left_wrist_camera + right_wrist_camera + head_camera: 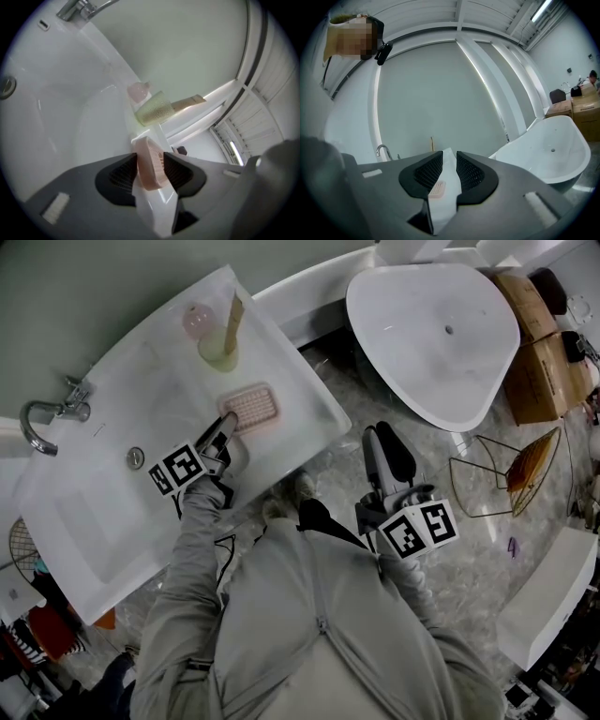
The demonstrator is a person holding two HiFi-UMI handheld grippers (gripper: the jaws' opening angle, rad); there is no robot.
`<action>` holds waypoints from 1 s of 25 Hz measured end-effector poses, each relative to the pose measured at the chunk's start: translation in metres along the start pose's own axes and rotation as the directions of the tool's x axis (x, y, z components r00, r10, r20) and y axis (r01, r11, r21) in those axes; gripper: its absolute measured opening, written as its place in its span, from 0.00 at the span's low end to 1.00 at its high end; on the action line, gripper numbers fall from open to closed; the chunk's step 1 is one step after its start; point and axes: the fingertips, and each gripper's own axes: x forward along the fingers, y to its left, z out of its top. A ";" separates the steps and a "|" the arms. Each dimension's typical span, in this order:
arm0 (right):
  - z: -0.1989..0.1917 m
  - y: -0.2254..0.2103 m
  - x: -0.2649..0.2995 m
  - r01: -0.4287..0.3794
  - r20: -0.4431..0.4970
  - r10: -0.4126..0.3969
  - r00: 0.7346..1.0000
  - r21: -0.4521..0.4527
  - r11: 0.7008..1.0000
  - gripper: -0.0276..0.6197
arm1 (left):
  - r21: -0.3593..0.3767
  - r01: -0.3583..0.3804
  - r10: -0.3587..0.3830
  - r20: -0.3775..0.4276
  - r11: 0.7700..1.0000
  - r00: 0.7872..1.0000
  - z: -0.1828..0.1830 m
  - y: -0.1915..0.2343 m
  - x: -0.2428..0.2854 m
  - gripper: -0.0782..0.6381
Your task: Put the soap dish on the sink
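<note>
Soap dish (251, 409) lies flat on sink (94, 521) ledge, long axis approx. in line w/ L tongs (225, 424), which sit slack round its near end. R tongs (383, 439) slightly apart, empty, farther off.

A bathroom showroom or storeroom — white sink (103, 484) with tap (39, 420) at left, freestanding bathtub (422, 362) and cardboard boxes (542, 357) far right.

A cup (217, 354) and pink bottle (198, 321) crowd the sink (302, 401) ledge; its basin (94, 493) lies open.
</note>
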 end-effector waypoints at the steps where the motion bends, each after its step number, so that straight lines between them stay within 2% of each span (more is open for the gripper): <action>1: 0.000 0.000 0.000 -0.002 -0.001 0.002 1.000 0.000 1.000 0.18 | 0.037 -0.021 0.021 -0.005 0.999 1.000 0.000 0.001 0.000 0.38; 4: -0.001 0.002 0.001 -0.007 -0.003 0.007 1.000 0.000 1.000 0.18 | 0.153 -0.087 0.090 -0.013 0.984 0.996 0.002 0.004 -0.001 0.49; 8: -0.001 0.003 0.002 -0.011 -0.007 0.011 1.000 0.000 1.000 0.18 | 0.283 -0.133 0.136 0.012 0.950 0.991 0.010 0.001 -0.003 0.52; 18: 0.001 0.015 0.008 -0.043 -0.007 0.043 0.999 -0.010 0.999 0.18 | 0.361 -0.134 0.112 0.081 0.923 0.990 0.026 -0.018 -0.020 0.52; 22: 0.001 0.020 0.013 -0.062 -0.009 0.062 0.998 -0.017 0.998 0.18 | 0.438 -0.152 0.094 0.150 0.886 0.984 0.039 -0.035 -0.034 0.52; 25: 0.001 0.029 0.019 -0.086 -0.013 0.086 0.996 -0.034 0.996 0.18 | 0.512 -0.176 0.084 0.198 0.841 0.977 0.048 -0.050 -0.049 0.52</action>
